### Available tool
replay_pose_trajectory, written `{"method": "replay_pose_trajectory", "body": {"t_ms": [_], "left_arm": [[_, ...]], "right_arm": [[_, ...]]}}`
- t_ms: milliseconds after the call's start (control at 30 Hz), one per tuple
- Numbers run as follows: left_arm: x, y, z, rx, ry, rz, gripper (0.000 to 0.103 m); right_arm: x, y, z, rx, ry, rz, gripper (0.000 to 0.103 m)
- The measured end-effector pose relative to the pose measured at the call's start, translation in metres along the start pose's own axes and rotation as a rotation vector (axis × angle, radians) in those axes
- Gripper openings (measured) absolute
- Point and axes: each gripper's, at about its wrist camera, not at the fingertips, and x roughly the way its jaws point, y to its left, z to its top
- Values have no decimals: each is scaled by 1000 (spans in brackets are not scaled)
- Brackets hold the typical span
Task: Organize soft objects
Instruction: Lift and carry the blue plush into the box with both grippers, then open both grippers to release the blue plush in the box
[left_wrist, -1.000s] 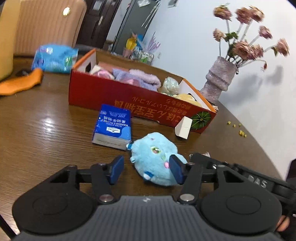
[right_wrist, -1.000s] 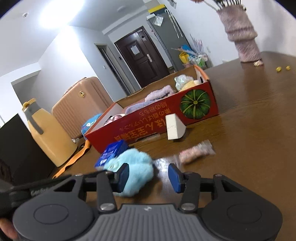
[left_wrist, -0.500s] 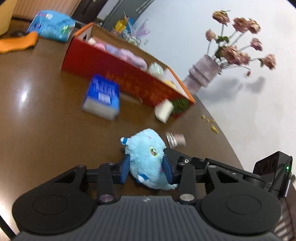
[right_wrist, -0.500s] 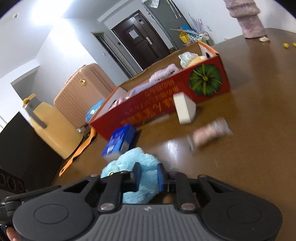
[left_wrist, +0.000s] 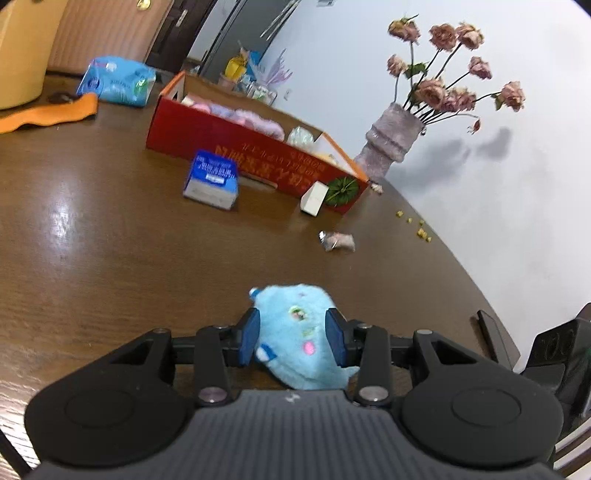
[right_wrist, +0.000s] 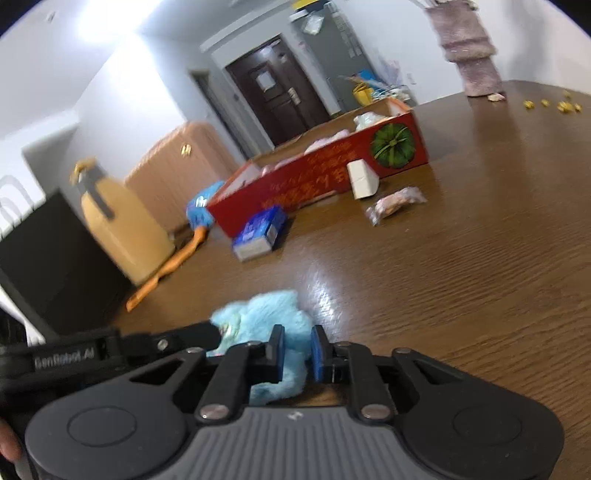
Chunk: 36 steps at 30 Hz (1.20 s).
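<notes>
The worktop (left_wrist: 92, 258) is now carrying the red box (left_wrist: 221, 147) much farther from both cameras than one second ago, so both hands are pulling back from it, and the blue plush toy (left_wrist: 295, 332) is coming with them. This box is already holding several soft things (pink and purple cloth pieces, as far as I can see). The blue tissue pack (left_wrist: 212, 181), the white sponge wedge (left_wrist: 314, 192) and the small pink packet (left_wrist: 338, 240) are lying where they were, near the front wall of the box.

The left tool (left_wrist: 293, 336) is clamped on the body of the toy; its jaws were closing within the last second, and the plush is between them. The right tool (right_wrist: 297, 354) has also been closing, and it is pinching a thinner part of the same toy (right_wrist: 266, 317).

I am judging that the toy is now gripped from both sides and free to be carried, and the next step is taking it to the red box.
</notes>
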Motion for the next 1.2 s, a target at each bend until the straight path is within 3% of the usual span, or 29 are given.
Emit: {"method": "replay_pose_trajectory", "body": {"t_ms": [200,300,400,600,700,900,1033,1200], "left_arm": [[12,4,-4,-21,33,-9,39],[15,8,-6,-51,44,-27,39],[16,11,-7,-56,45,-36,38],[12,8,1,-52,3,-57,36],[17,2,30,-41,-54,-113,36],[60,-13,136,46,-144,-149,36],[111,-1,198,48,-155,-88,36],[175,19,240,29,-96,-22,35]], "right_arm": [[16,-13,5,71,15,28,47],[21,-11,5,55,8,24,45],[25,-8,3,41,29,58,33],[21,-3,12,54,9,52,28],[17,5,40,19,-62,55,28],[57,11,148,-72,-161,74,27],[121,1,211,-62,-98,88,27],[195,-23,253,4,-17,66,27]]}}
